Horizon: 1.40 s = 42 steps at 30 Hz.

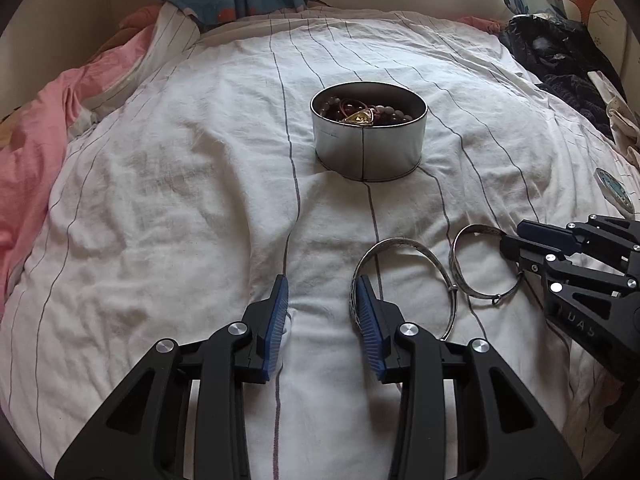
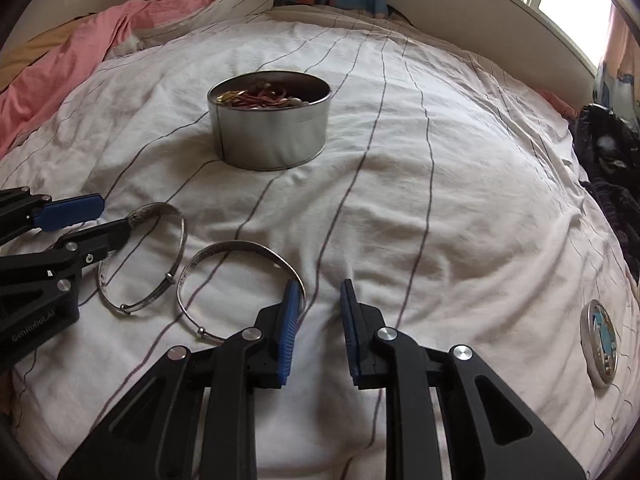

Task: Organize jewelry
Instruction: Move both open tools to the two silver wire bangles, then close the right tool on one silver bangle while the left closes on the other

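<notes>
Both grippers, left [image 1: 322,300] & right [image 2: 320,304], stood released. Two thin silver bangles [image 2: 240,288] lay at lower left on wrinkled striped sheet [image 2: 440,200]; round metal tin [image 2: 270,120], perhaps with beads, upper centre.

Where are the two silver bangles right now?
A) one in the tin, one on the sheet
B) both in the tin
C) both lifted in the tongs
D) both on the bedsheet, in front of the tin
D: both bangles lie flat on the sheet, nearer the cameras than the tin; each open set of tongs, left and right, has a finger at a bangle but lifts nothing.
</notes>
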Motion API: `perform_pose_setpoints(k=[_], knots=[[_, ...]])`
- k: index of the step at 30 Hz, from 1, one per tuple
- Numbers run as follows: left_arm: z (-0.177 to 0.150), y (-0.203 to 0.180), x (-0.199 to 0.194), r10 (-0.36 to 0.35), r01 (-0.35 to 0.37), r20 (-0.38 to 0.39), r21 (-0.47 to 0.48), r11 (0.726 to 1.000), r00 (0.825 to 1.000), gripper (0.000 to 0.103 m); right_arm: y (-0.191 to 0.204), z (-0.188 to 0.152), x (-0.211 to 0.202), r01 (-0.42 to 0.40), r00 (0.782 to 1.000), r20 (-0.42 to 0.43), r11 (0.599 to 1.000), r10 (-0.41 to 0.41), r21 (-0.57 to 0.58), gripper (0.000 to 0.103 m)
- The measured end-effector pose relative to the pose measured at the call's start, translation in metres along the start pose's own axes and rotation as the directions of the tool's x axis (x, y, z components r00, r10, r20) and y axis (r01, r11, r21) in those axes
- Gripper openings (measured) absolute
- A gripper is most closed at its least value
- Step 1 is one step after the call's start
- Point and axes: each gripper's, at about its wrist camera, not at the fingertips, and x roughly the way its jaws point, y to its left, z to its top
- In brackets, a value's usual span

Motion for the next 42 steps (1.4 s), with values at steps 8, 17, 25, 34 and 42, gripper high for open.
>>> perform_pose_setpoints(k=[8, 17, 25, 34, 42], knots=[[0.003, -0.016, 0.009, -0.006, 0.007, -0.022, 0.056, 0.998, 1.0, 0.015, -0.001, -0.001, 0.006, -0.103, 0.994, -0.015, 0.994, 0.104, 0.026, 0.022], [0.0, -0.011, -0.006, -0.01, 0.01, 0.017, 0.034, 0.999, 1.0, 0.004, 0.0, 0.002, -0.007, -0.155, 0.987, 0.038, 0.987, 0.153, 0.044, 0.005], [0.0, -0.006, -0.005, -0.028, 0.028, 0.015, 0.01, 1.0, 0.999, 0.004, 0.003, 0.005, -0.009, -0.125, 0.991, 0.06, 0.992, 0.123, 0.029, 0.005], [0.008, -0.001, -0.017, -0.048, 0.05, 0.049, -0.033, 0.998, 0.998, 0.004, 0.005, 0.007, -0.018, -0.059, 0.993, 0.103, 0.998, 0.058, 0.001, 0.005], [0.018, 0.005, -0.023, -0.059, 0.065, 0.082, -0.077, 0.995, 0.995, 0.004, 0.006, 0.01, -0.027, 0.002, 0.989, 0.147, 1.0, 0.002, -0.024, 0.005]])
